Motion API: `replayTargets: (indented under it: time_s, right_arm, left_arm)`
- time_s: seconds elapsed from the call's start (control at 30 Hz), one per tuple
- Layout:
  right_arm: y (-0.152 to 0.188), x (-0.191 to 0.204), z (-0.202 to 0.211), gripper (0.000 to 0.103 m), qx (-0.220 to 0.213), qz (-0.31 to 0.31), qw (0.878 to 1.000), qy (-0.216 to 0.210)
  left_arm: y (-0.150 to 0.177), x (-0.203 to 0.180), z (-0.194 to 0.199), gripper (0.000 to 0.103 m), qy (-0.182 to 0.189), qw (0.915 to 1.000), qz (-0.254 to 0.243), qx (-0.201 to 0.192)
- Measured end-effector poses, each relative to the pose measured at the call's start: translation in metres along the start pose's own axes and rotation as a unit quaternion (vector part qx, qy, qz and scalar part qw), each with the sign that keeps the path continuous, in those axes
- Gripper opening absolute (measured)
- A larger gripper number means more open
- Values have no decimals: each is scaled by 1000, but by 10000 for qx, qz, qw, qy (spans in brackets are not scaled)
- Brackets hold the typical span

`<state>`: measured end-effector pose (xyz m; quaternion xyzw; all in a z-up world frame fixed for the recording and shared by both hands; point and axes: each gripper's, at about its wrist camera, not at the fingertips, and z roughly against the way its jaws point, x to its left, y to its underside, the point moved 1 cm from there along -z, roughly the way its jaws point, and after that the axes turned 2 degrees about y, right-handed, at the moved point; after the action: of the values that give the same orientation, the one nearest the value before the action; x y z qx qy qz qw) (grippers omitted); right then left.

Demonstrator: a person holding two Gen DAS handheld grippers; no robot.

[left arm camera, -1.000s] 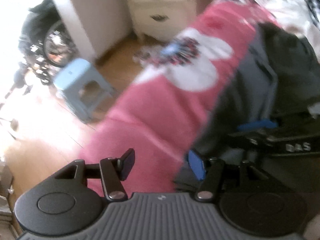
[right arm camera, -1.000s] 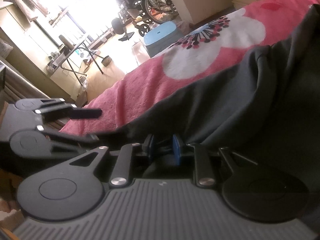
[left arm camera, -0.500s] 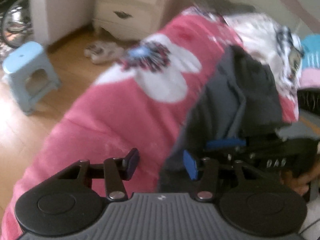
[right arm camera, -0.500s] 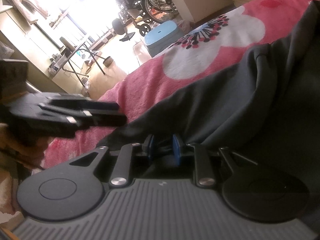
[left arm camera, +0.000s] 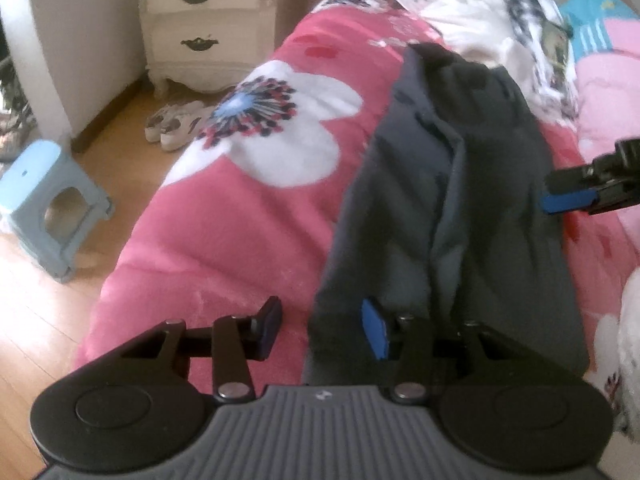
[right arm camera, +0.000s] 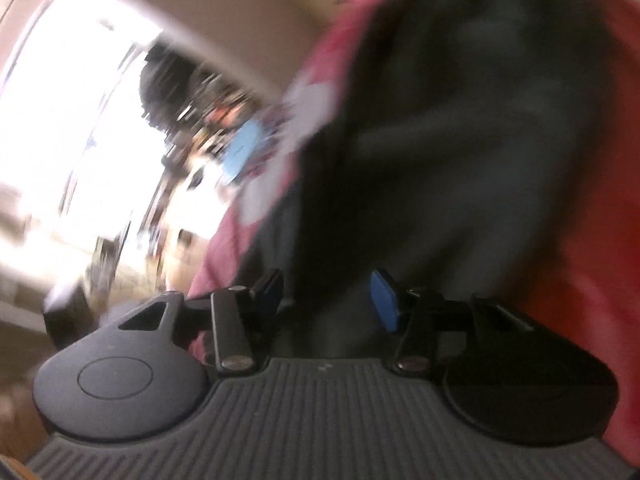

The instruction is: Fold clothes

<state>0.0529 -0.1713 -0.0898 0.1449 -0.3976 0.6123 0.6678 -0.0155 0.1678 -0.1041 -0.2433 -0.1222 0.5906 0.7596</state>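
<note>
Dark garment (left arm camera: pixel 460 208) on floral blanket (left arm camera: pixel 240 216), no legible writing

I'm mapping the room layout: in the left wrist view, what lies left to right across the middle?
Light blue plastic stool → pair of white shoes on the wooden floor → pink flowered blanket → dark grey garment → right gripper.

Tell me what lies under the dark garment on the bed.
The dark garment lies on a pink flowered blanket, which shows all around it. What the blanket covers, and anything tucked inside the garment's folds, is hidden.
</note>
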Motion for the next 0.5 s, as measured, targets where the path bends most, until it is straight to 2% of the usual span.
replayTargets:
  time_s: [0.17,0.33,0.5]
  right_arm:
    - [10,-49,15,52,-5,-1310,9911,237]
    - [22,-82,9,52,74,-2285,9735,-78]
    - [42,-96,4,51,290,-2978,9533,-424]
  left_arm:
    - [5,-10,-3,44,-85,9999,-84,93]
    - [8,-3,-4,44,35,9991,388,167]
    - [7,-1,-4,44,46,9975,630,302]
